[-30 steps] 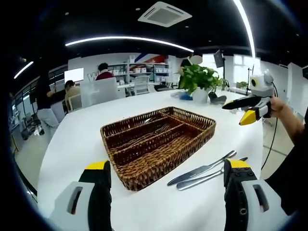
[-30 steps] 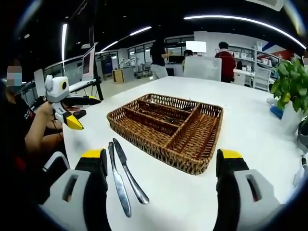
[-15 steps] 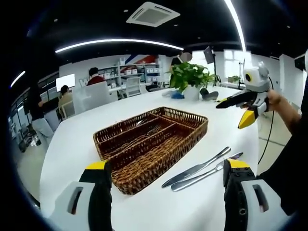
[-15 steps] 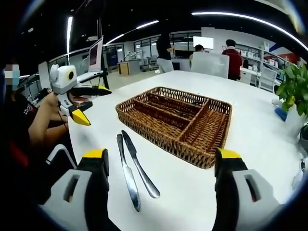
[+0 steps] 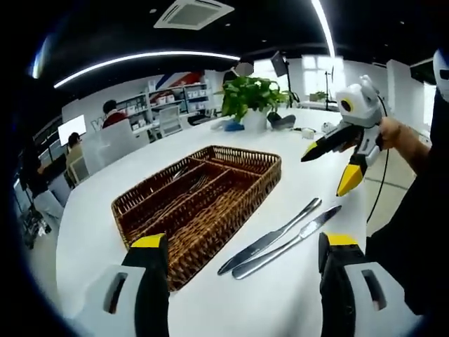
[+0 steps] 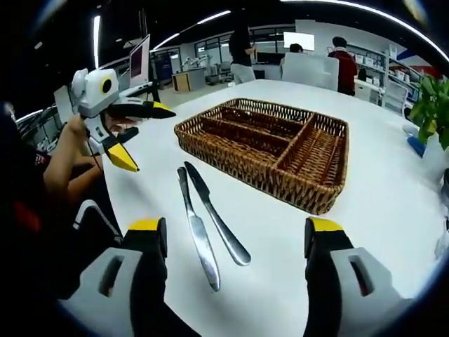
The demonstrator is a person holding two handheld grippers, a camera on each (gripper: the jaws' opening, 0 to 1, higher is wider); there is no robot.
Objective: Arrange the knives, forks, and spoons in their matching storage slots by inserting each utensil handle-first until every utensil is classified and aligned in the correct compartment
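A brown wicker tray (image 5: 235, 209) (image 6: 284, 184) with several long slots sits mid-table; forks (image 5: 198, 185) lie in one of its middle slots. Two steel knives (image 5: 272, 237) (image 6: 200, 242) lie side by side on the white tabletop just in front of the tray, touching nothing else. My left gripper (image 5: 243, 241) is open, low over the table, its jaws either side of the knives' near ends. It also appears held up at the table's edge (image 6: 149, 139). My right gripper (image 6: 234, 225) is open above the knives, and hangs beyond them in the left gripper view (image 5: 326, 173).
A potted plant (image 5: 249, 98) (image 6: 431, 105) stands at the table's far side beside small dark objects. A person's hand and arm (image 6: 66, 151) hold the left gripper past the table edge. A monitor (image 6: 138, 64), chairs and seated people lie beyond the table.
Both views have closed in and shifted toward the knives. The right gripper now hangs lower and nearer the knives. Knives and tray lie as before; both grippers stay open.
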